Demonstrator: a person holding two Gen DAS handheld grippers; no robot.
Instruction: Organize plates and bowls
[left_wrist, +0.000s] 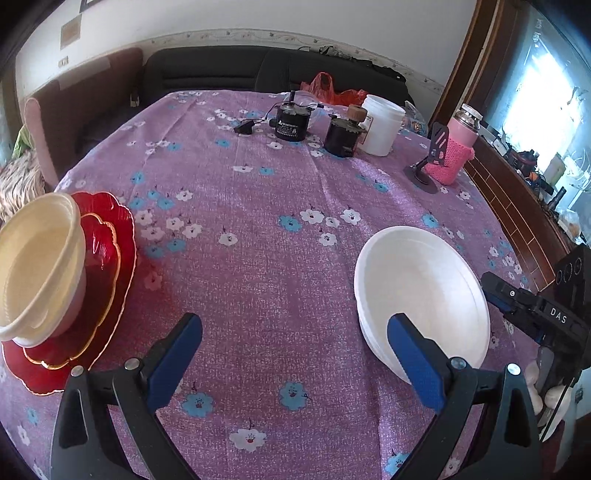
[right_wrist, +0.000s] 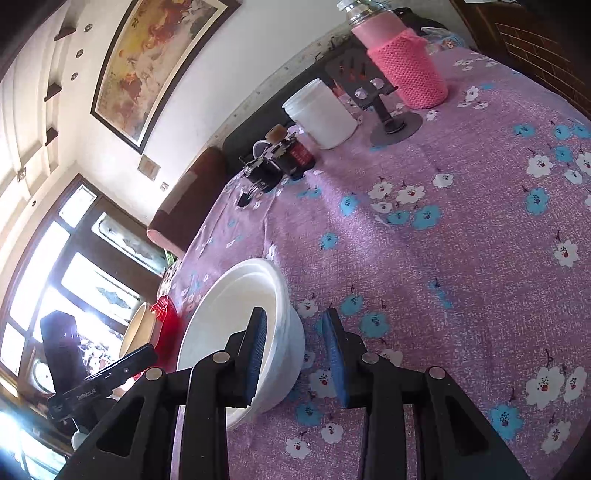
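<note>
A white bowl (left_wrist: 421, 295) (right_wrist: 229, 325) sits on the purple flowered tablecloth (left_wrist: 258, 258) at the near right. My right gripper (right_wrist: 295, 332) straddles its rim, one pad inside the bowl and the other outside. A strip of cloth shows between the outer pad and the wall. In the left wrist view, the right gripper (left_wrist: 495, 291) comes in from the right at the rim. My left gripper (left_wrist: 299, 350) hangs wide open over bare cloth, its right finger (left_wrist: 413, 358) crossing the bowl's near edge. At the far left a cream bowl (left_wrist: 37, 266) rests on stacked red plates (left_wrist: 114, 251).
At the back of the table stand a white jar (left_wrist: 382, 125), a bottle in a pink knitted sleeve (left_wrist: 456, 147), a phone stand (left_wrist: 428, 162) and two black motors (left_wrist: 290, 123) with a cable. A red bag (left_wrist: 325, 86) and a dark sofa lie beyond.
</note>
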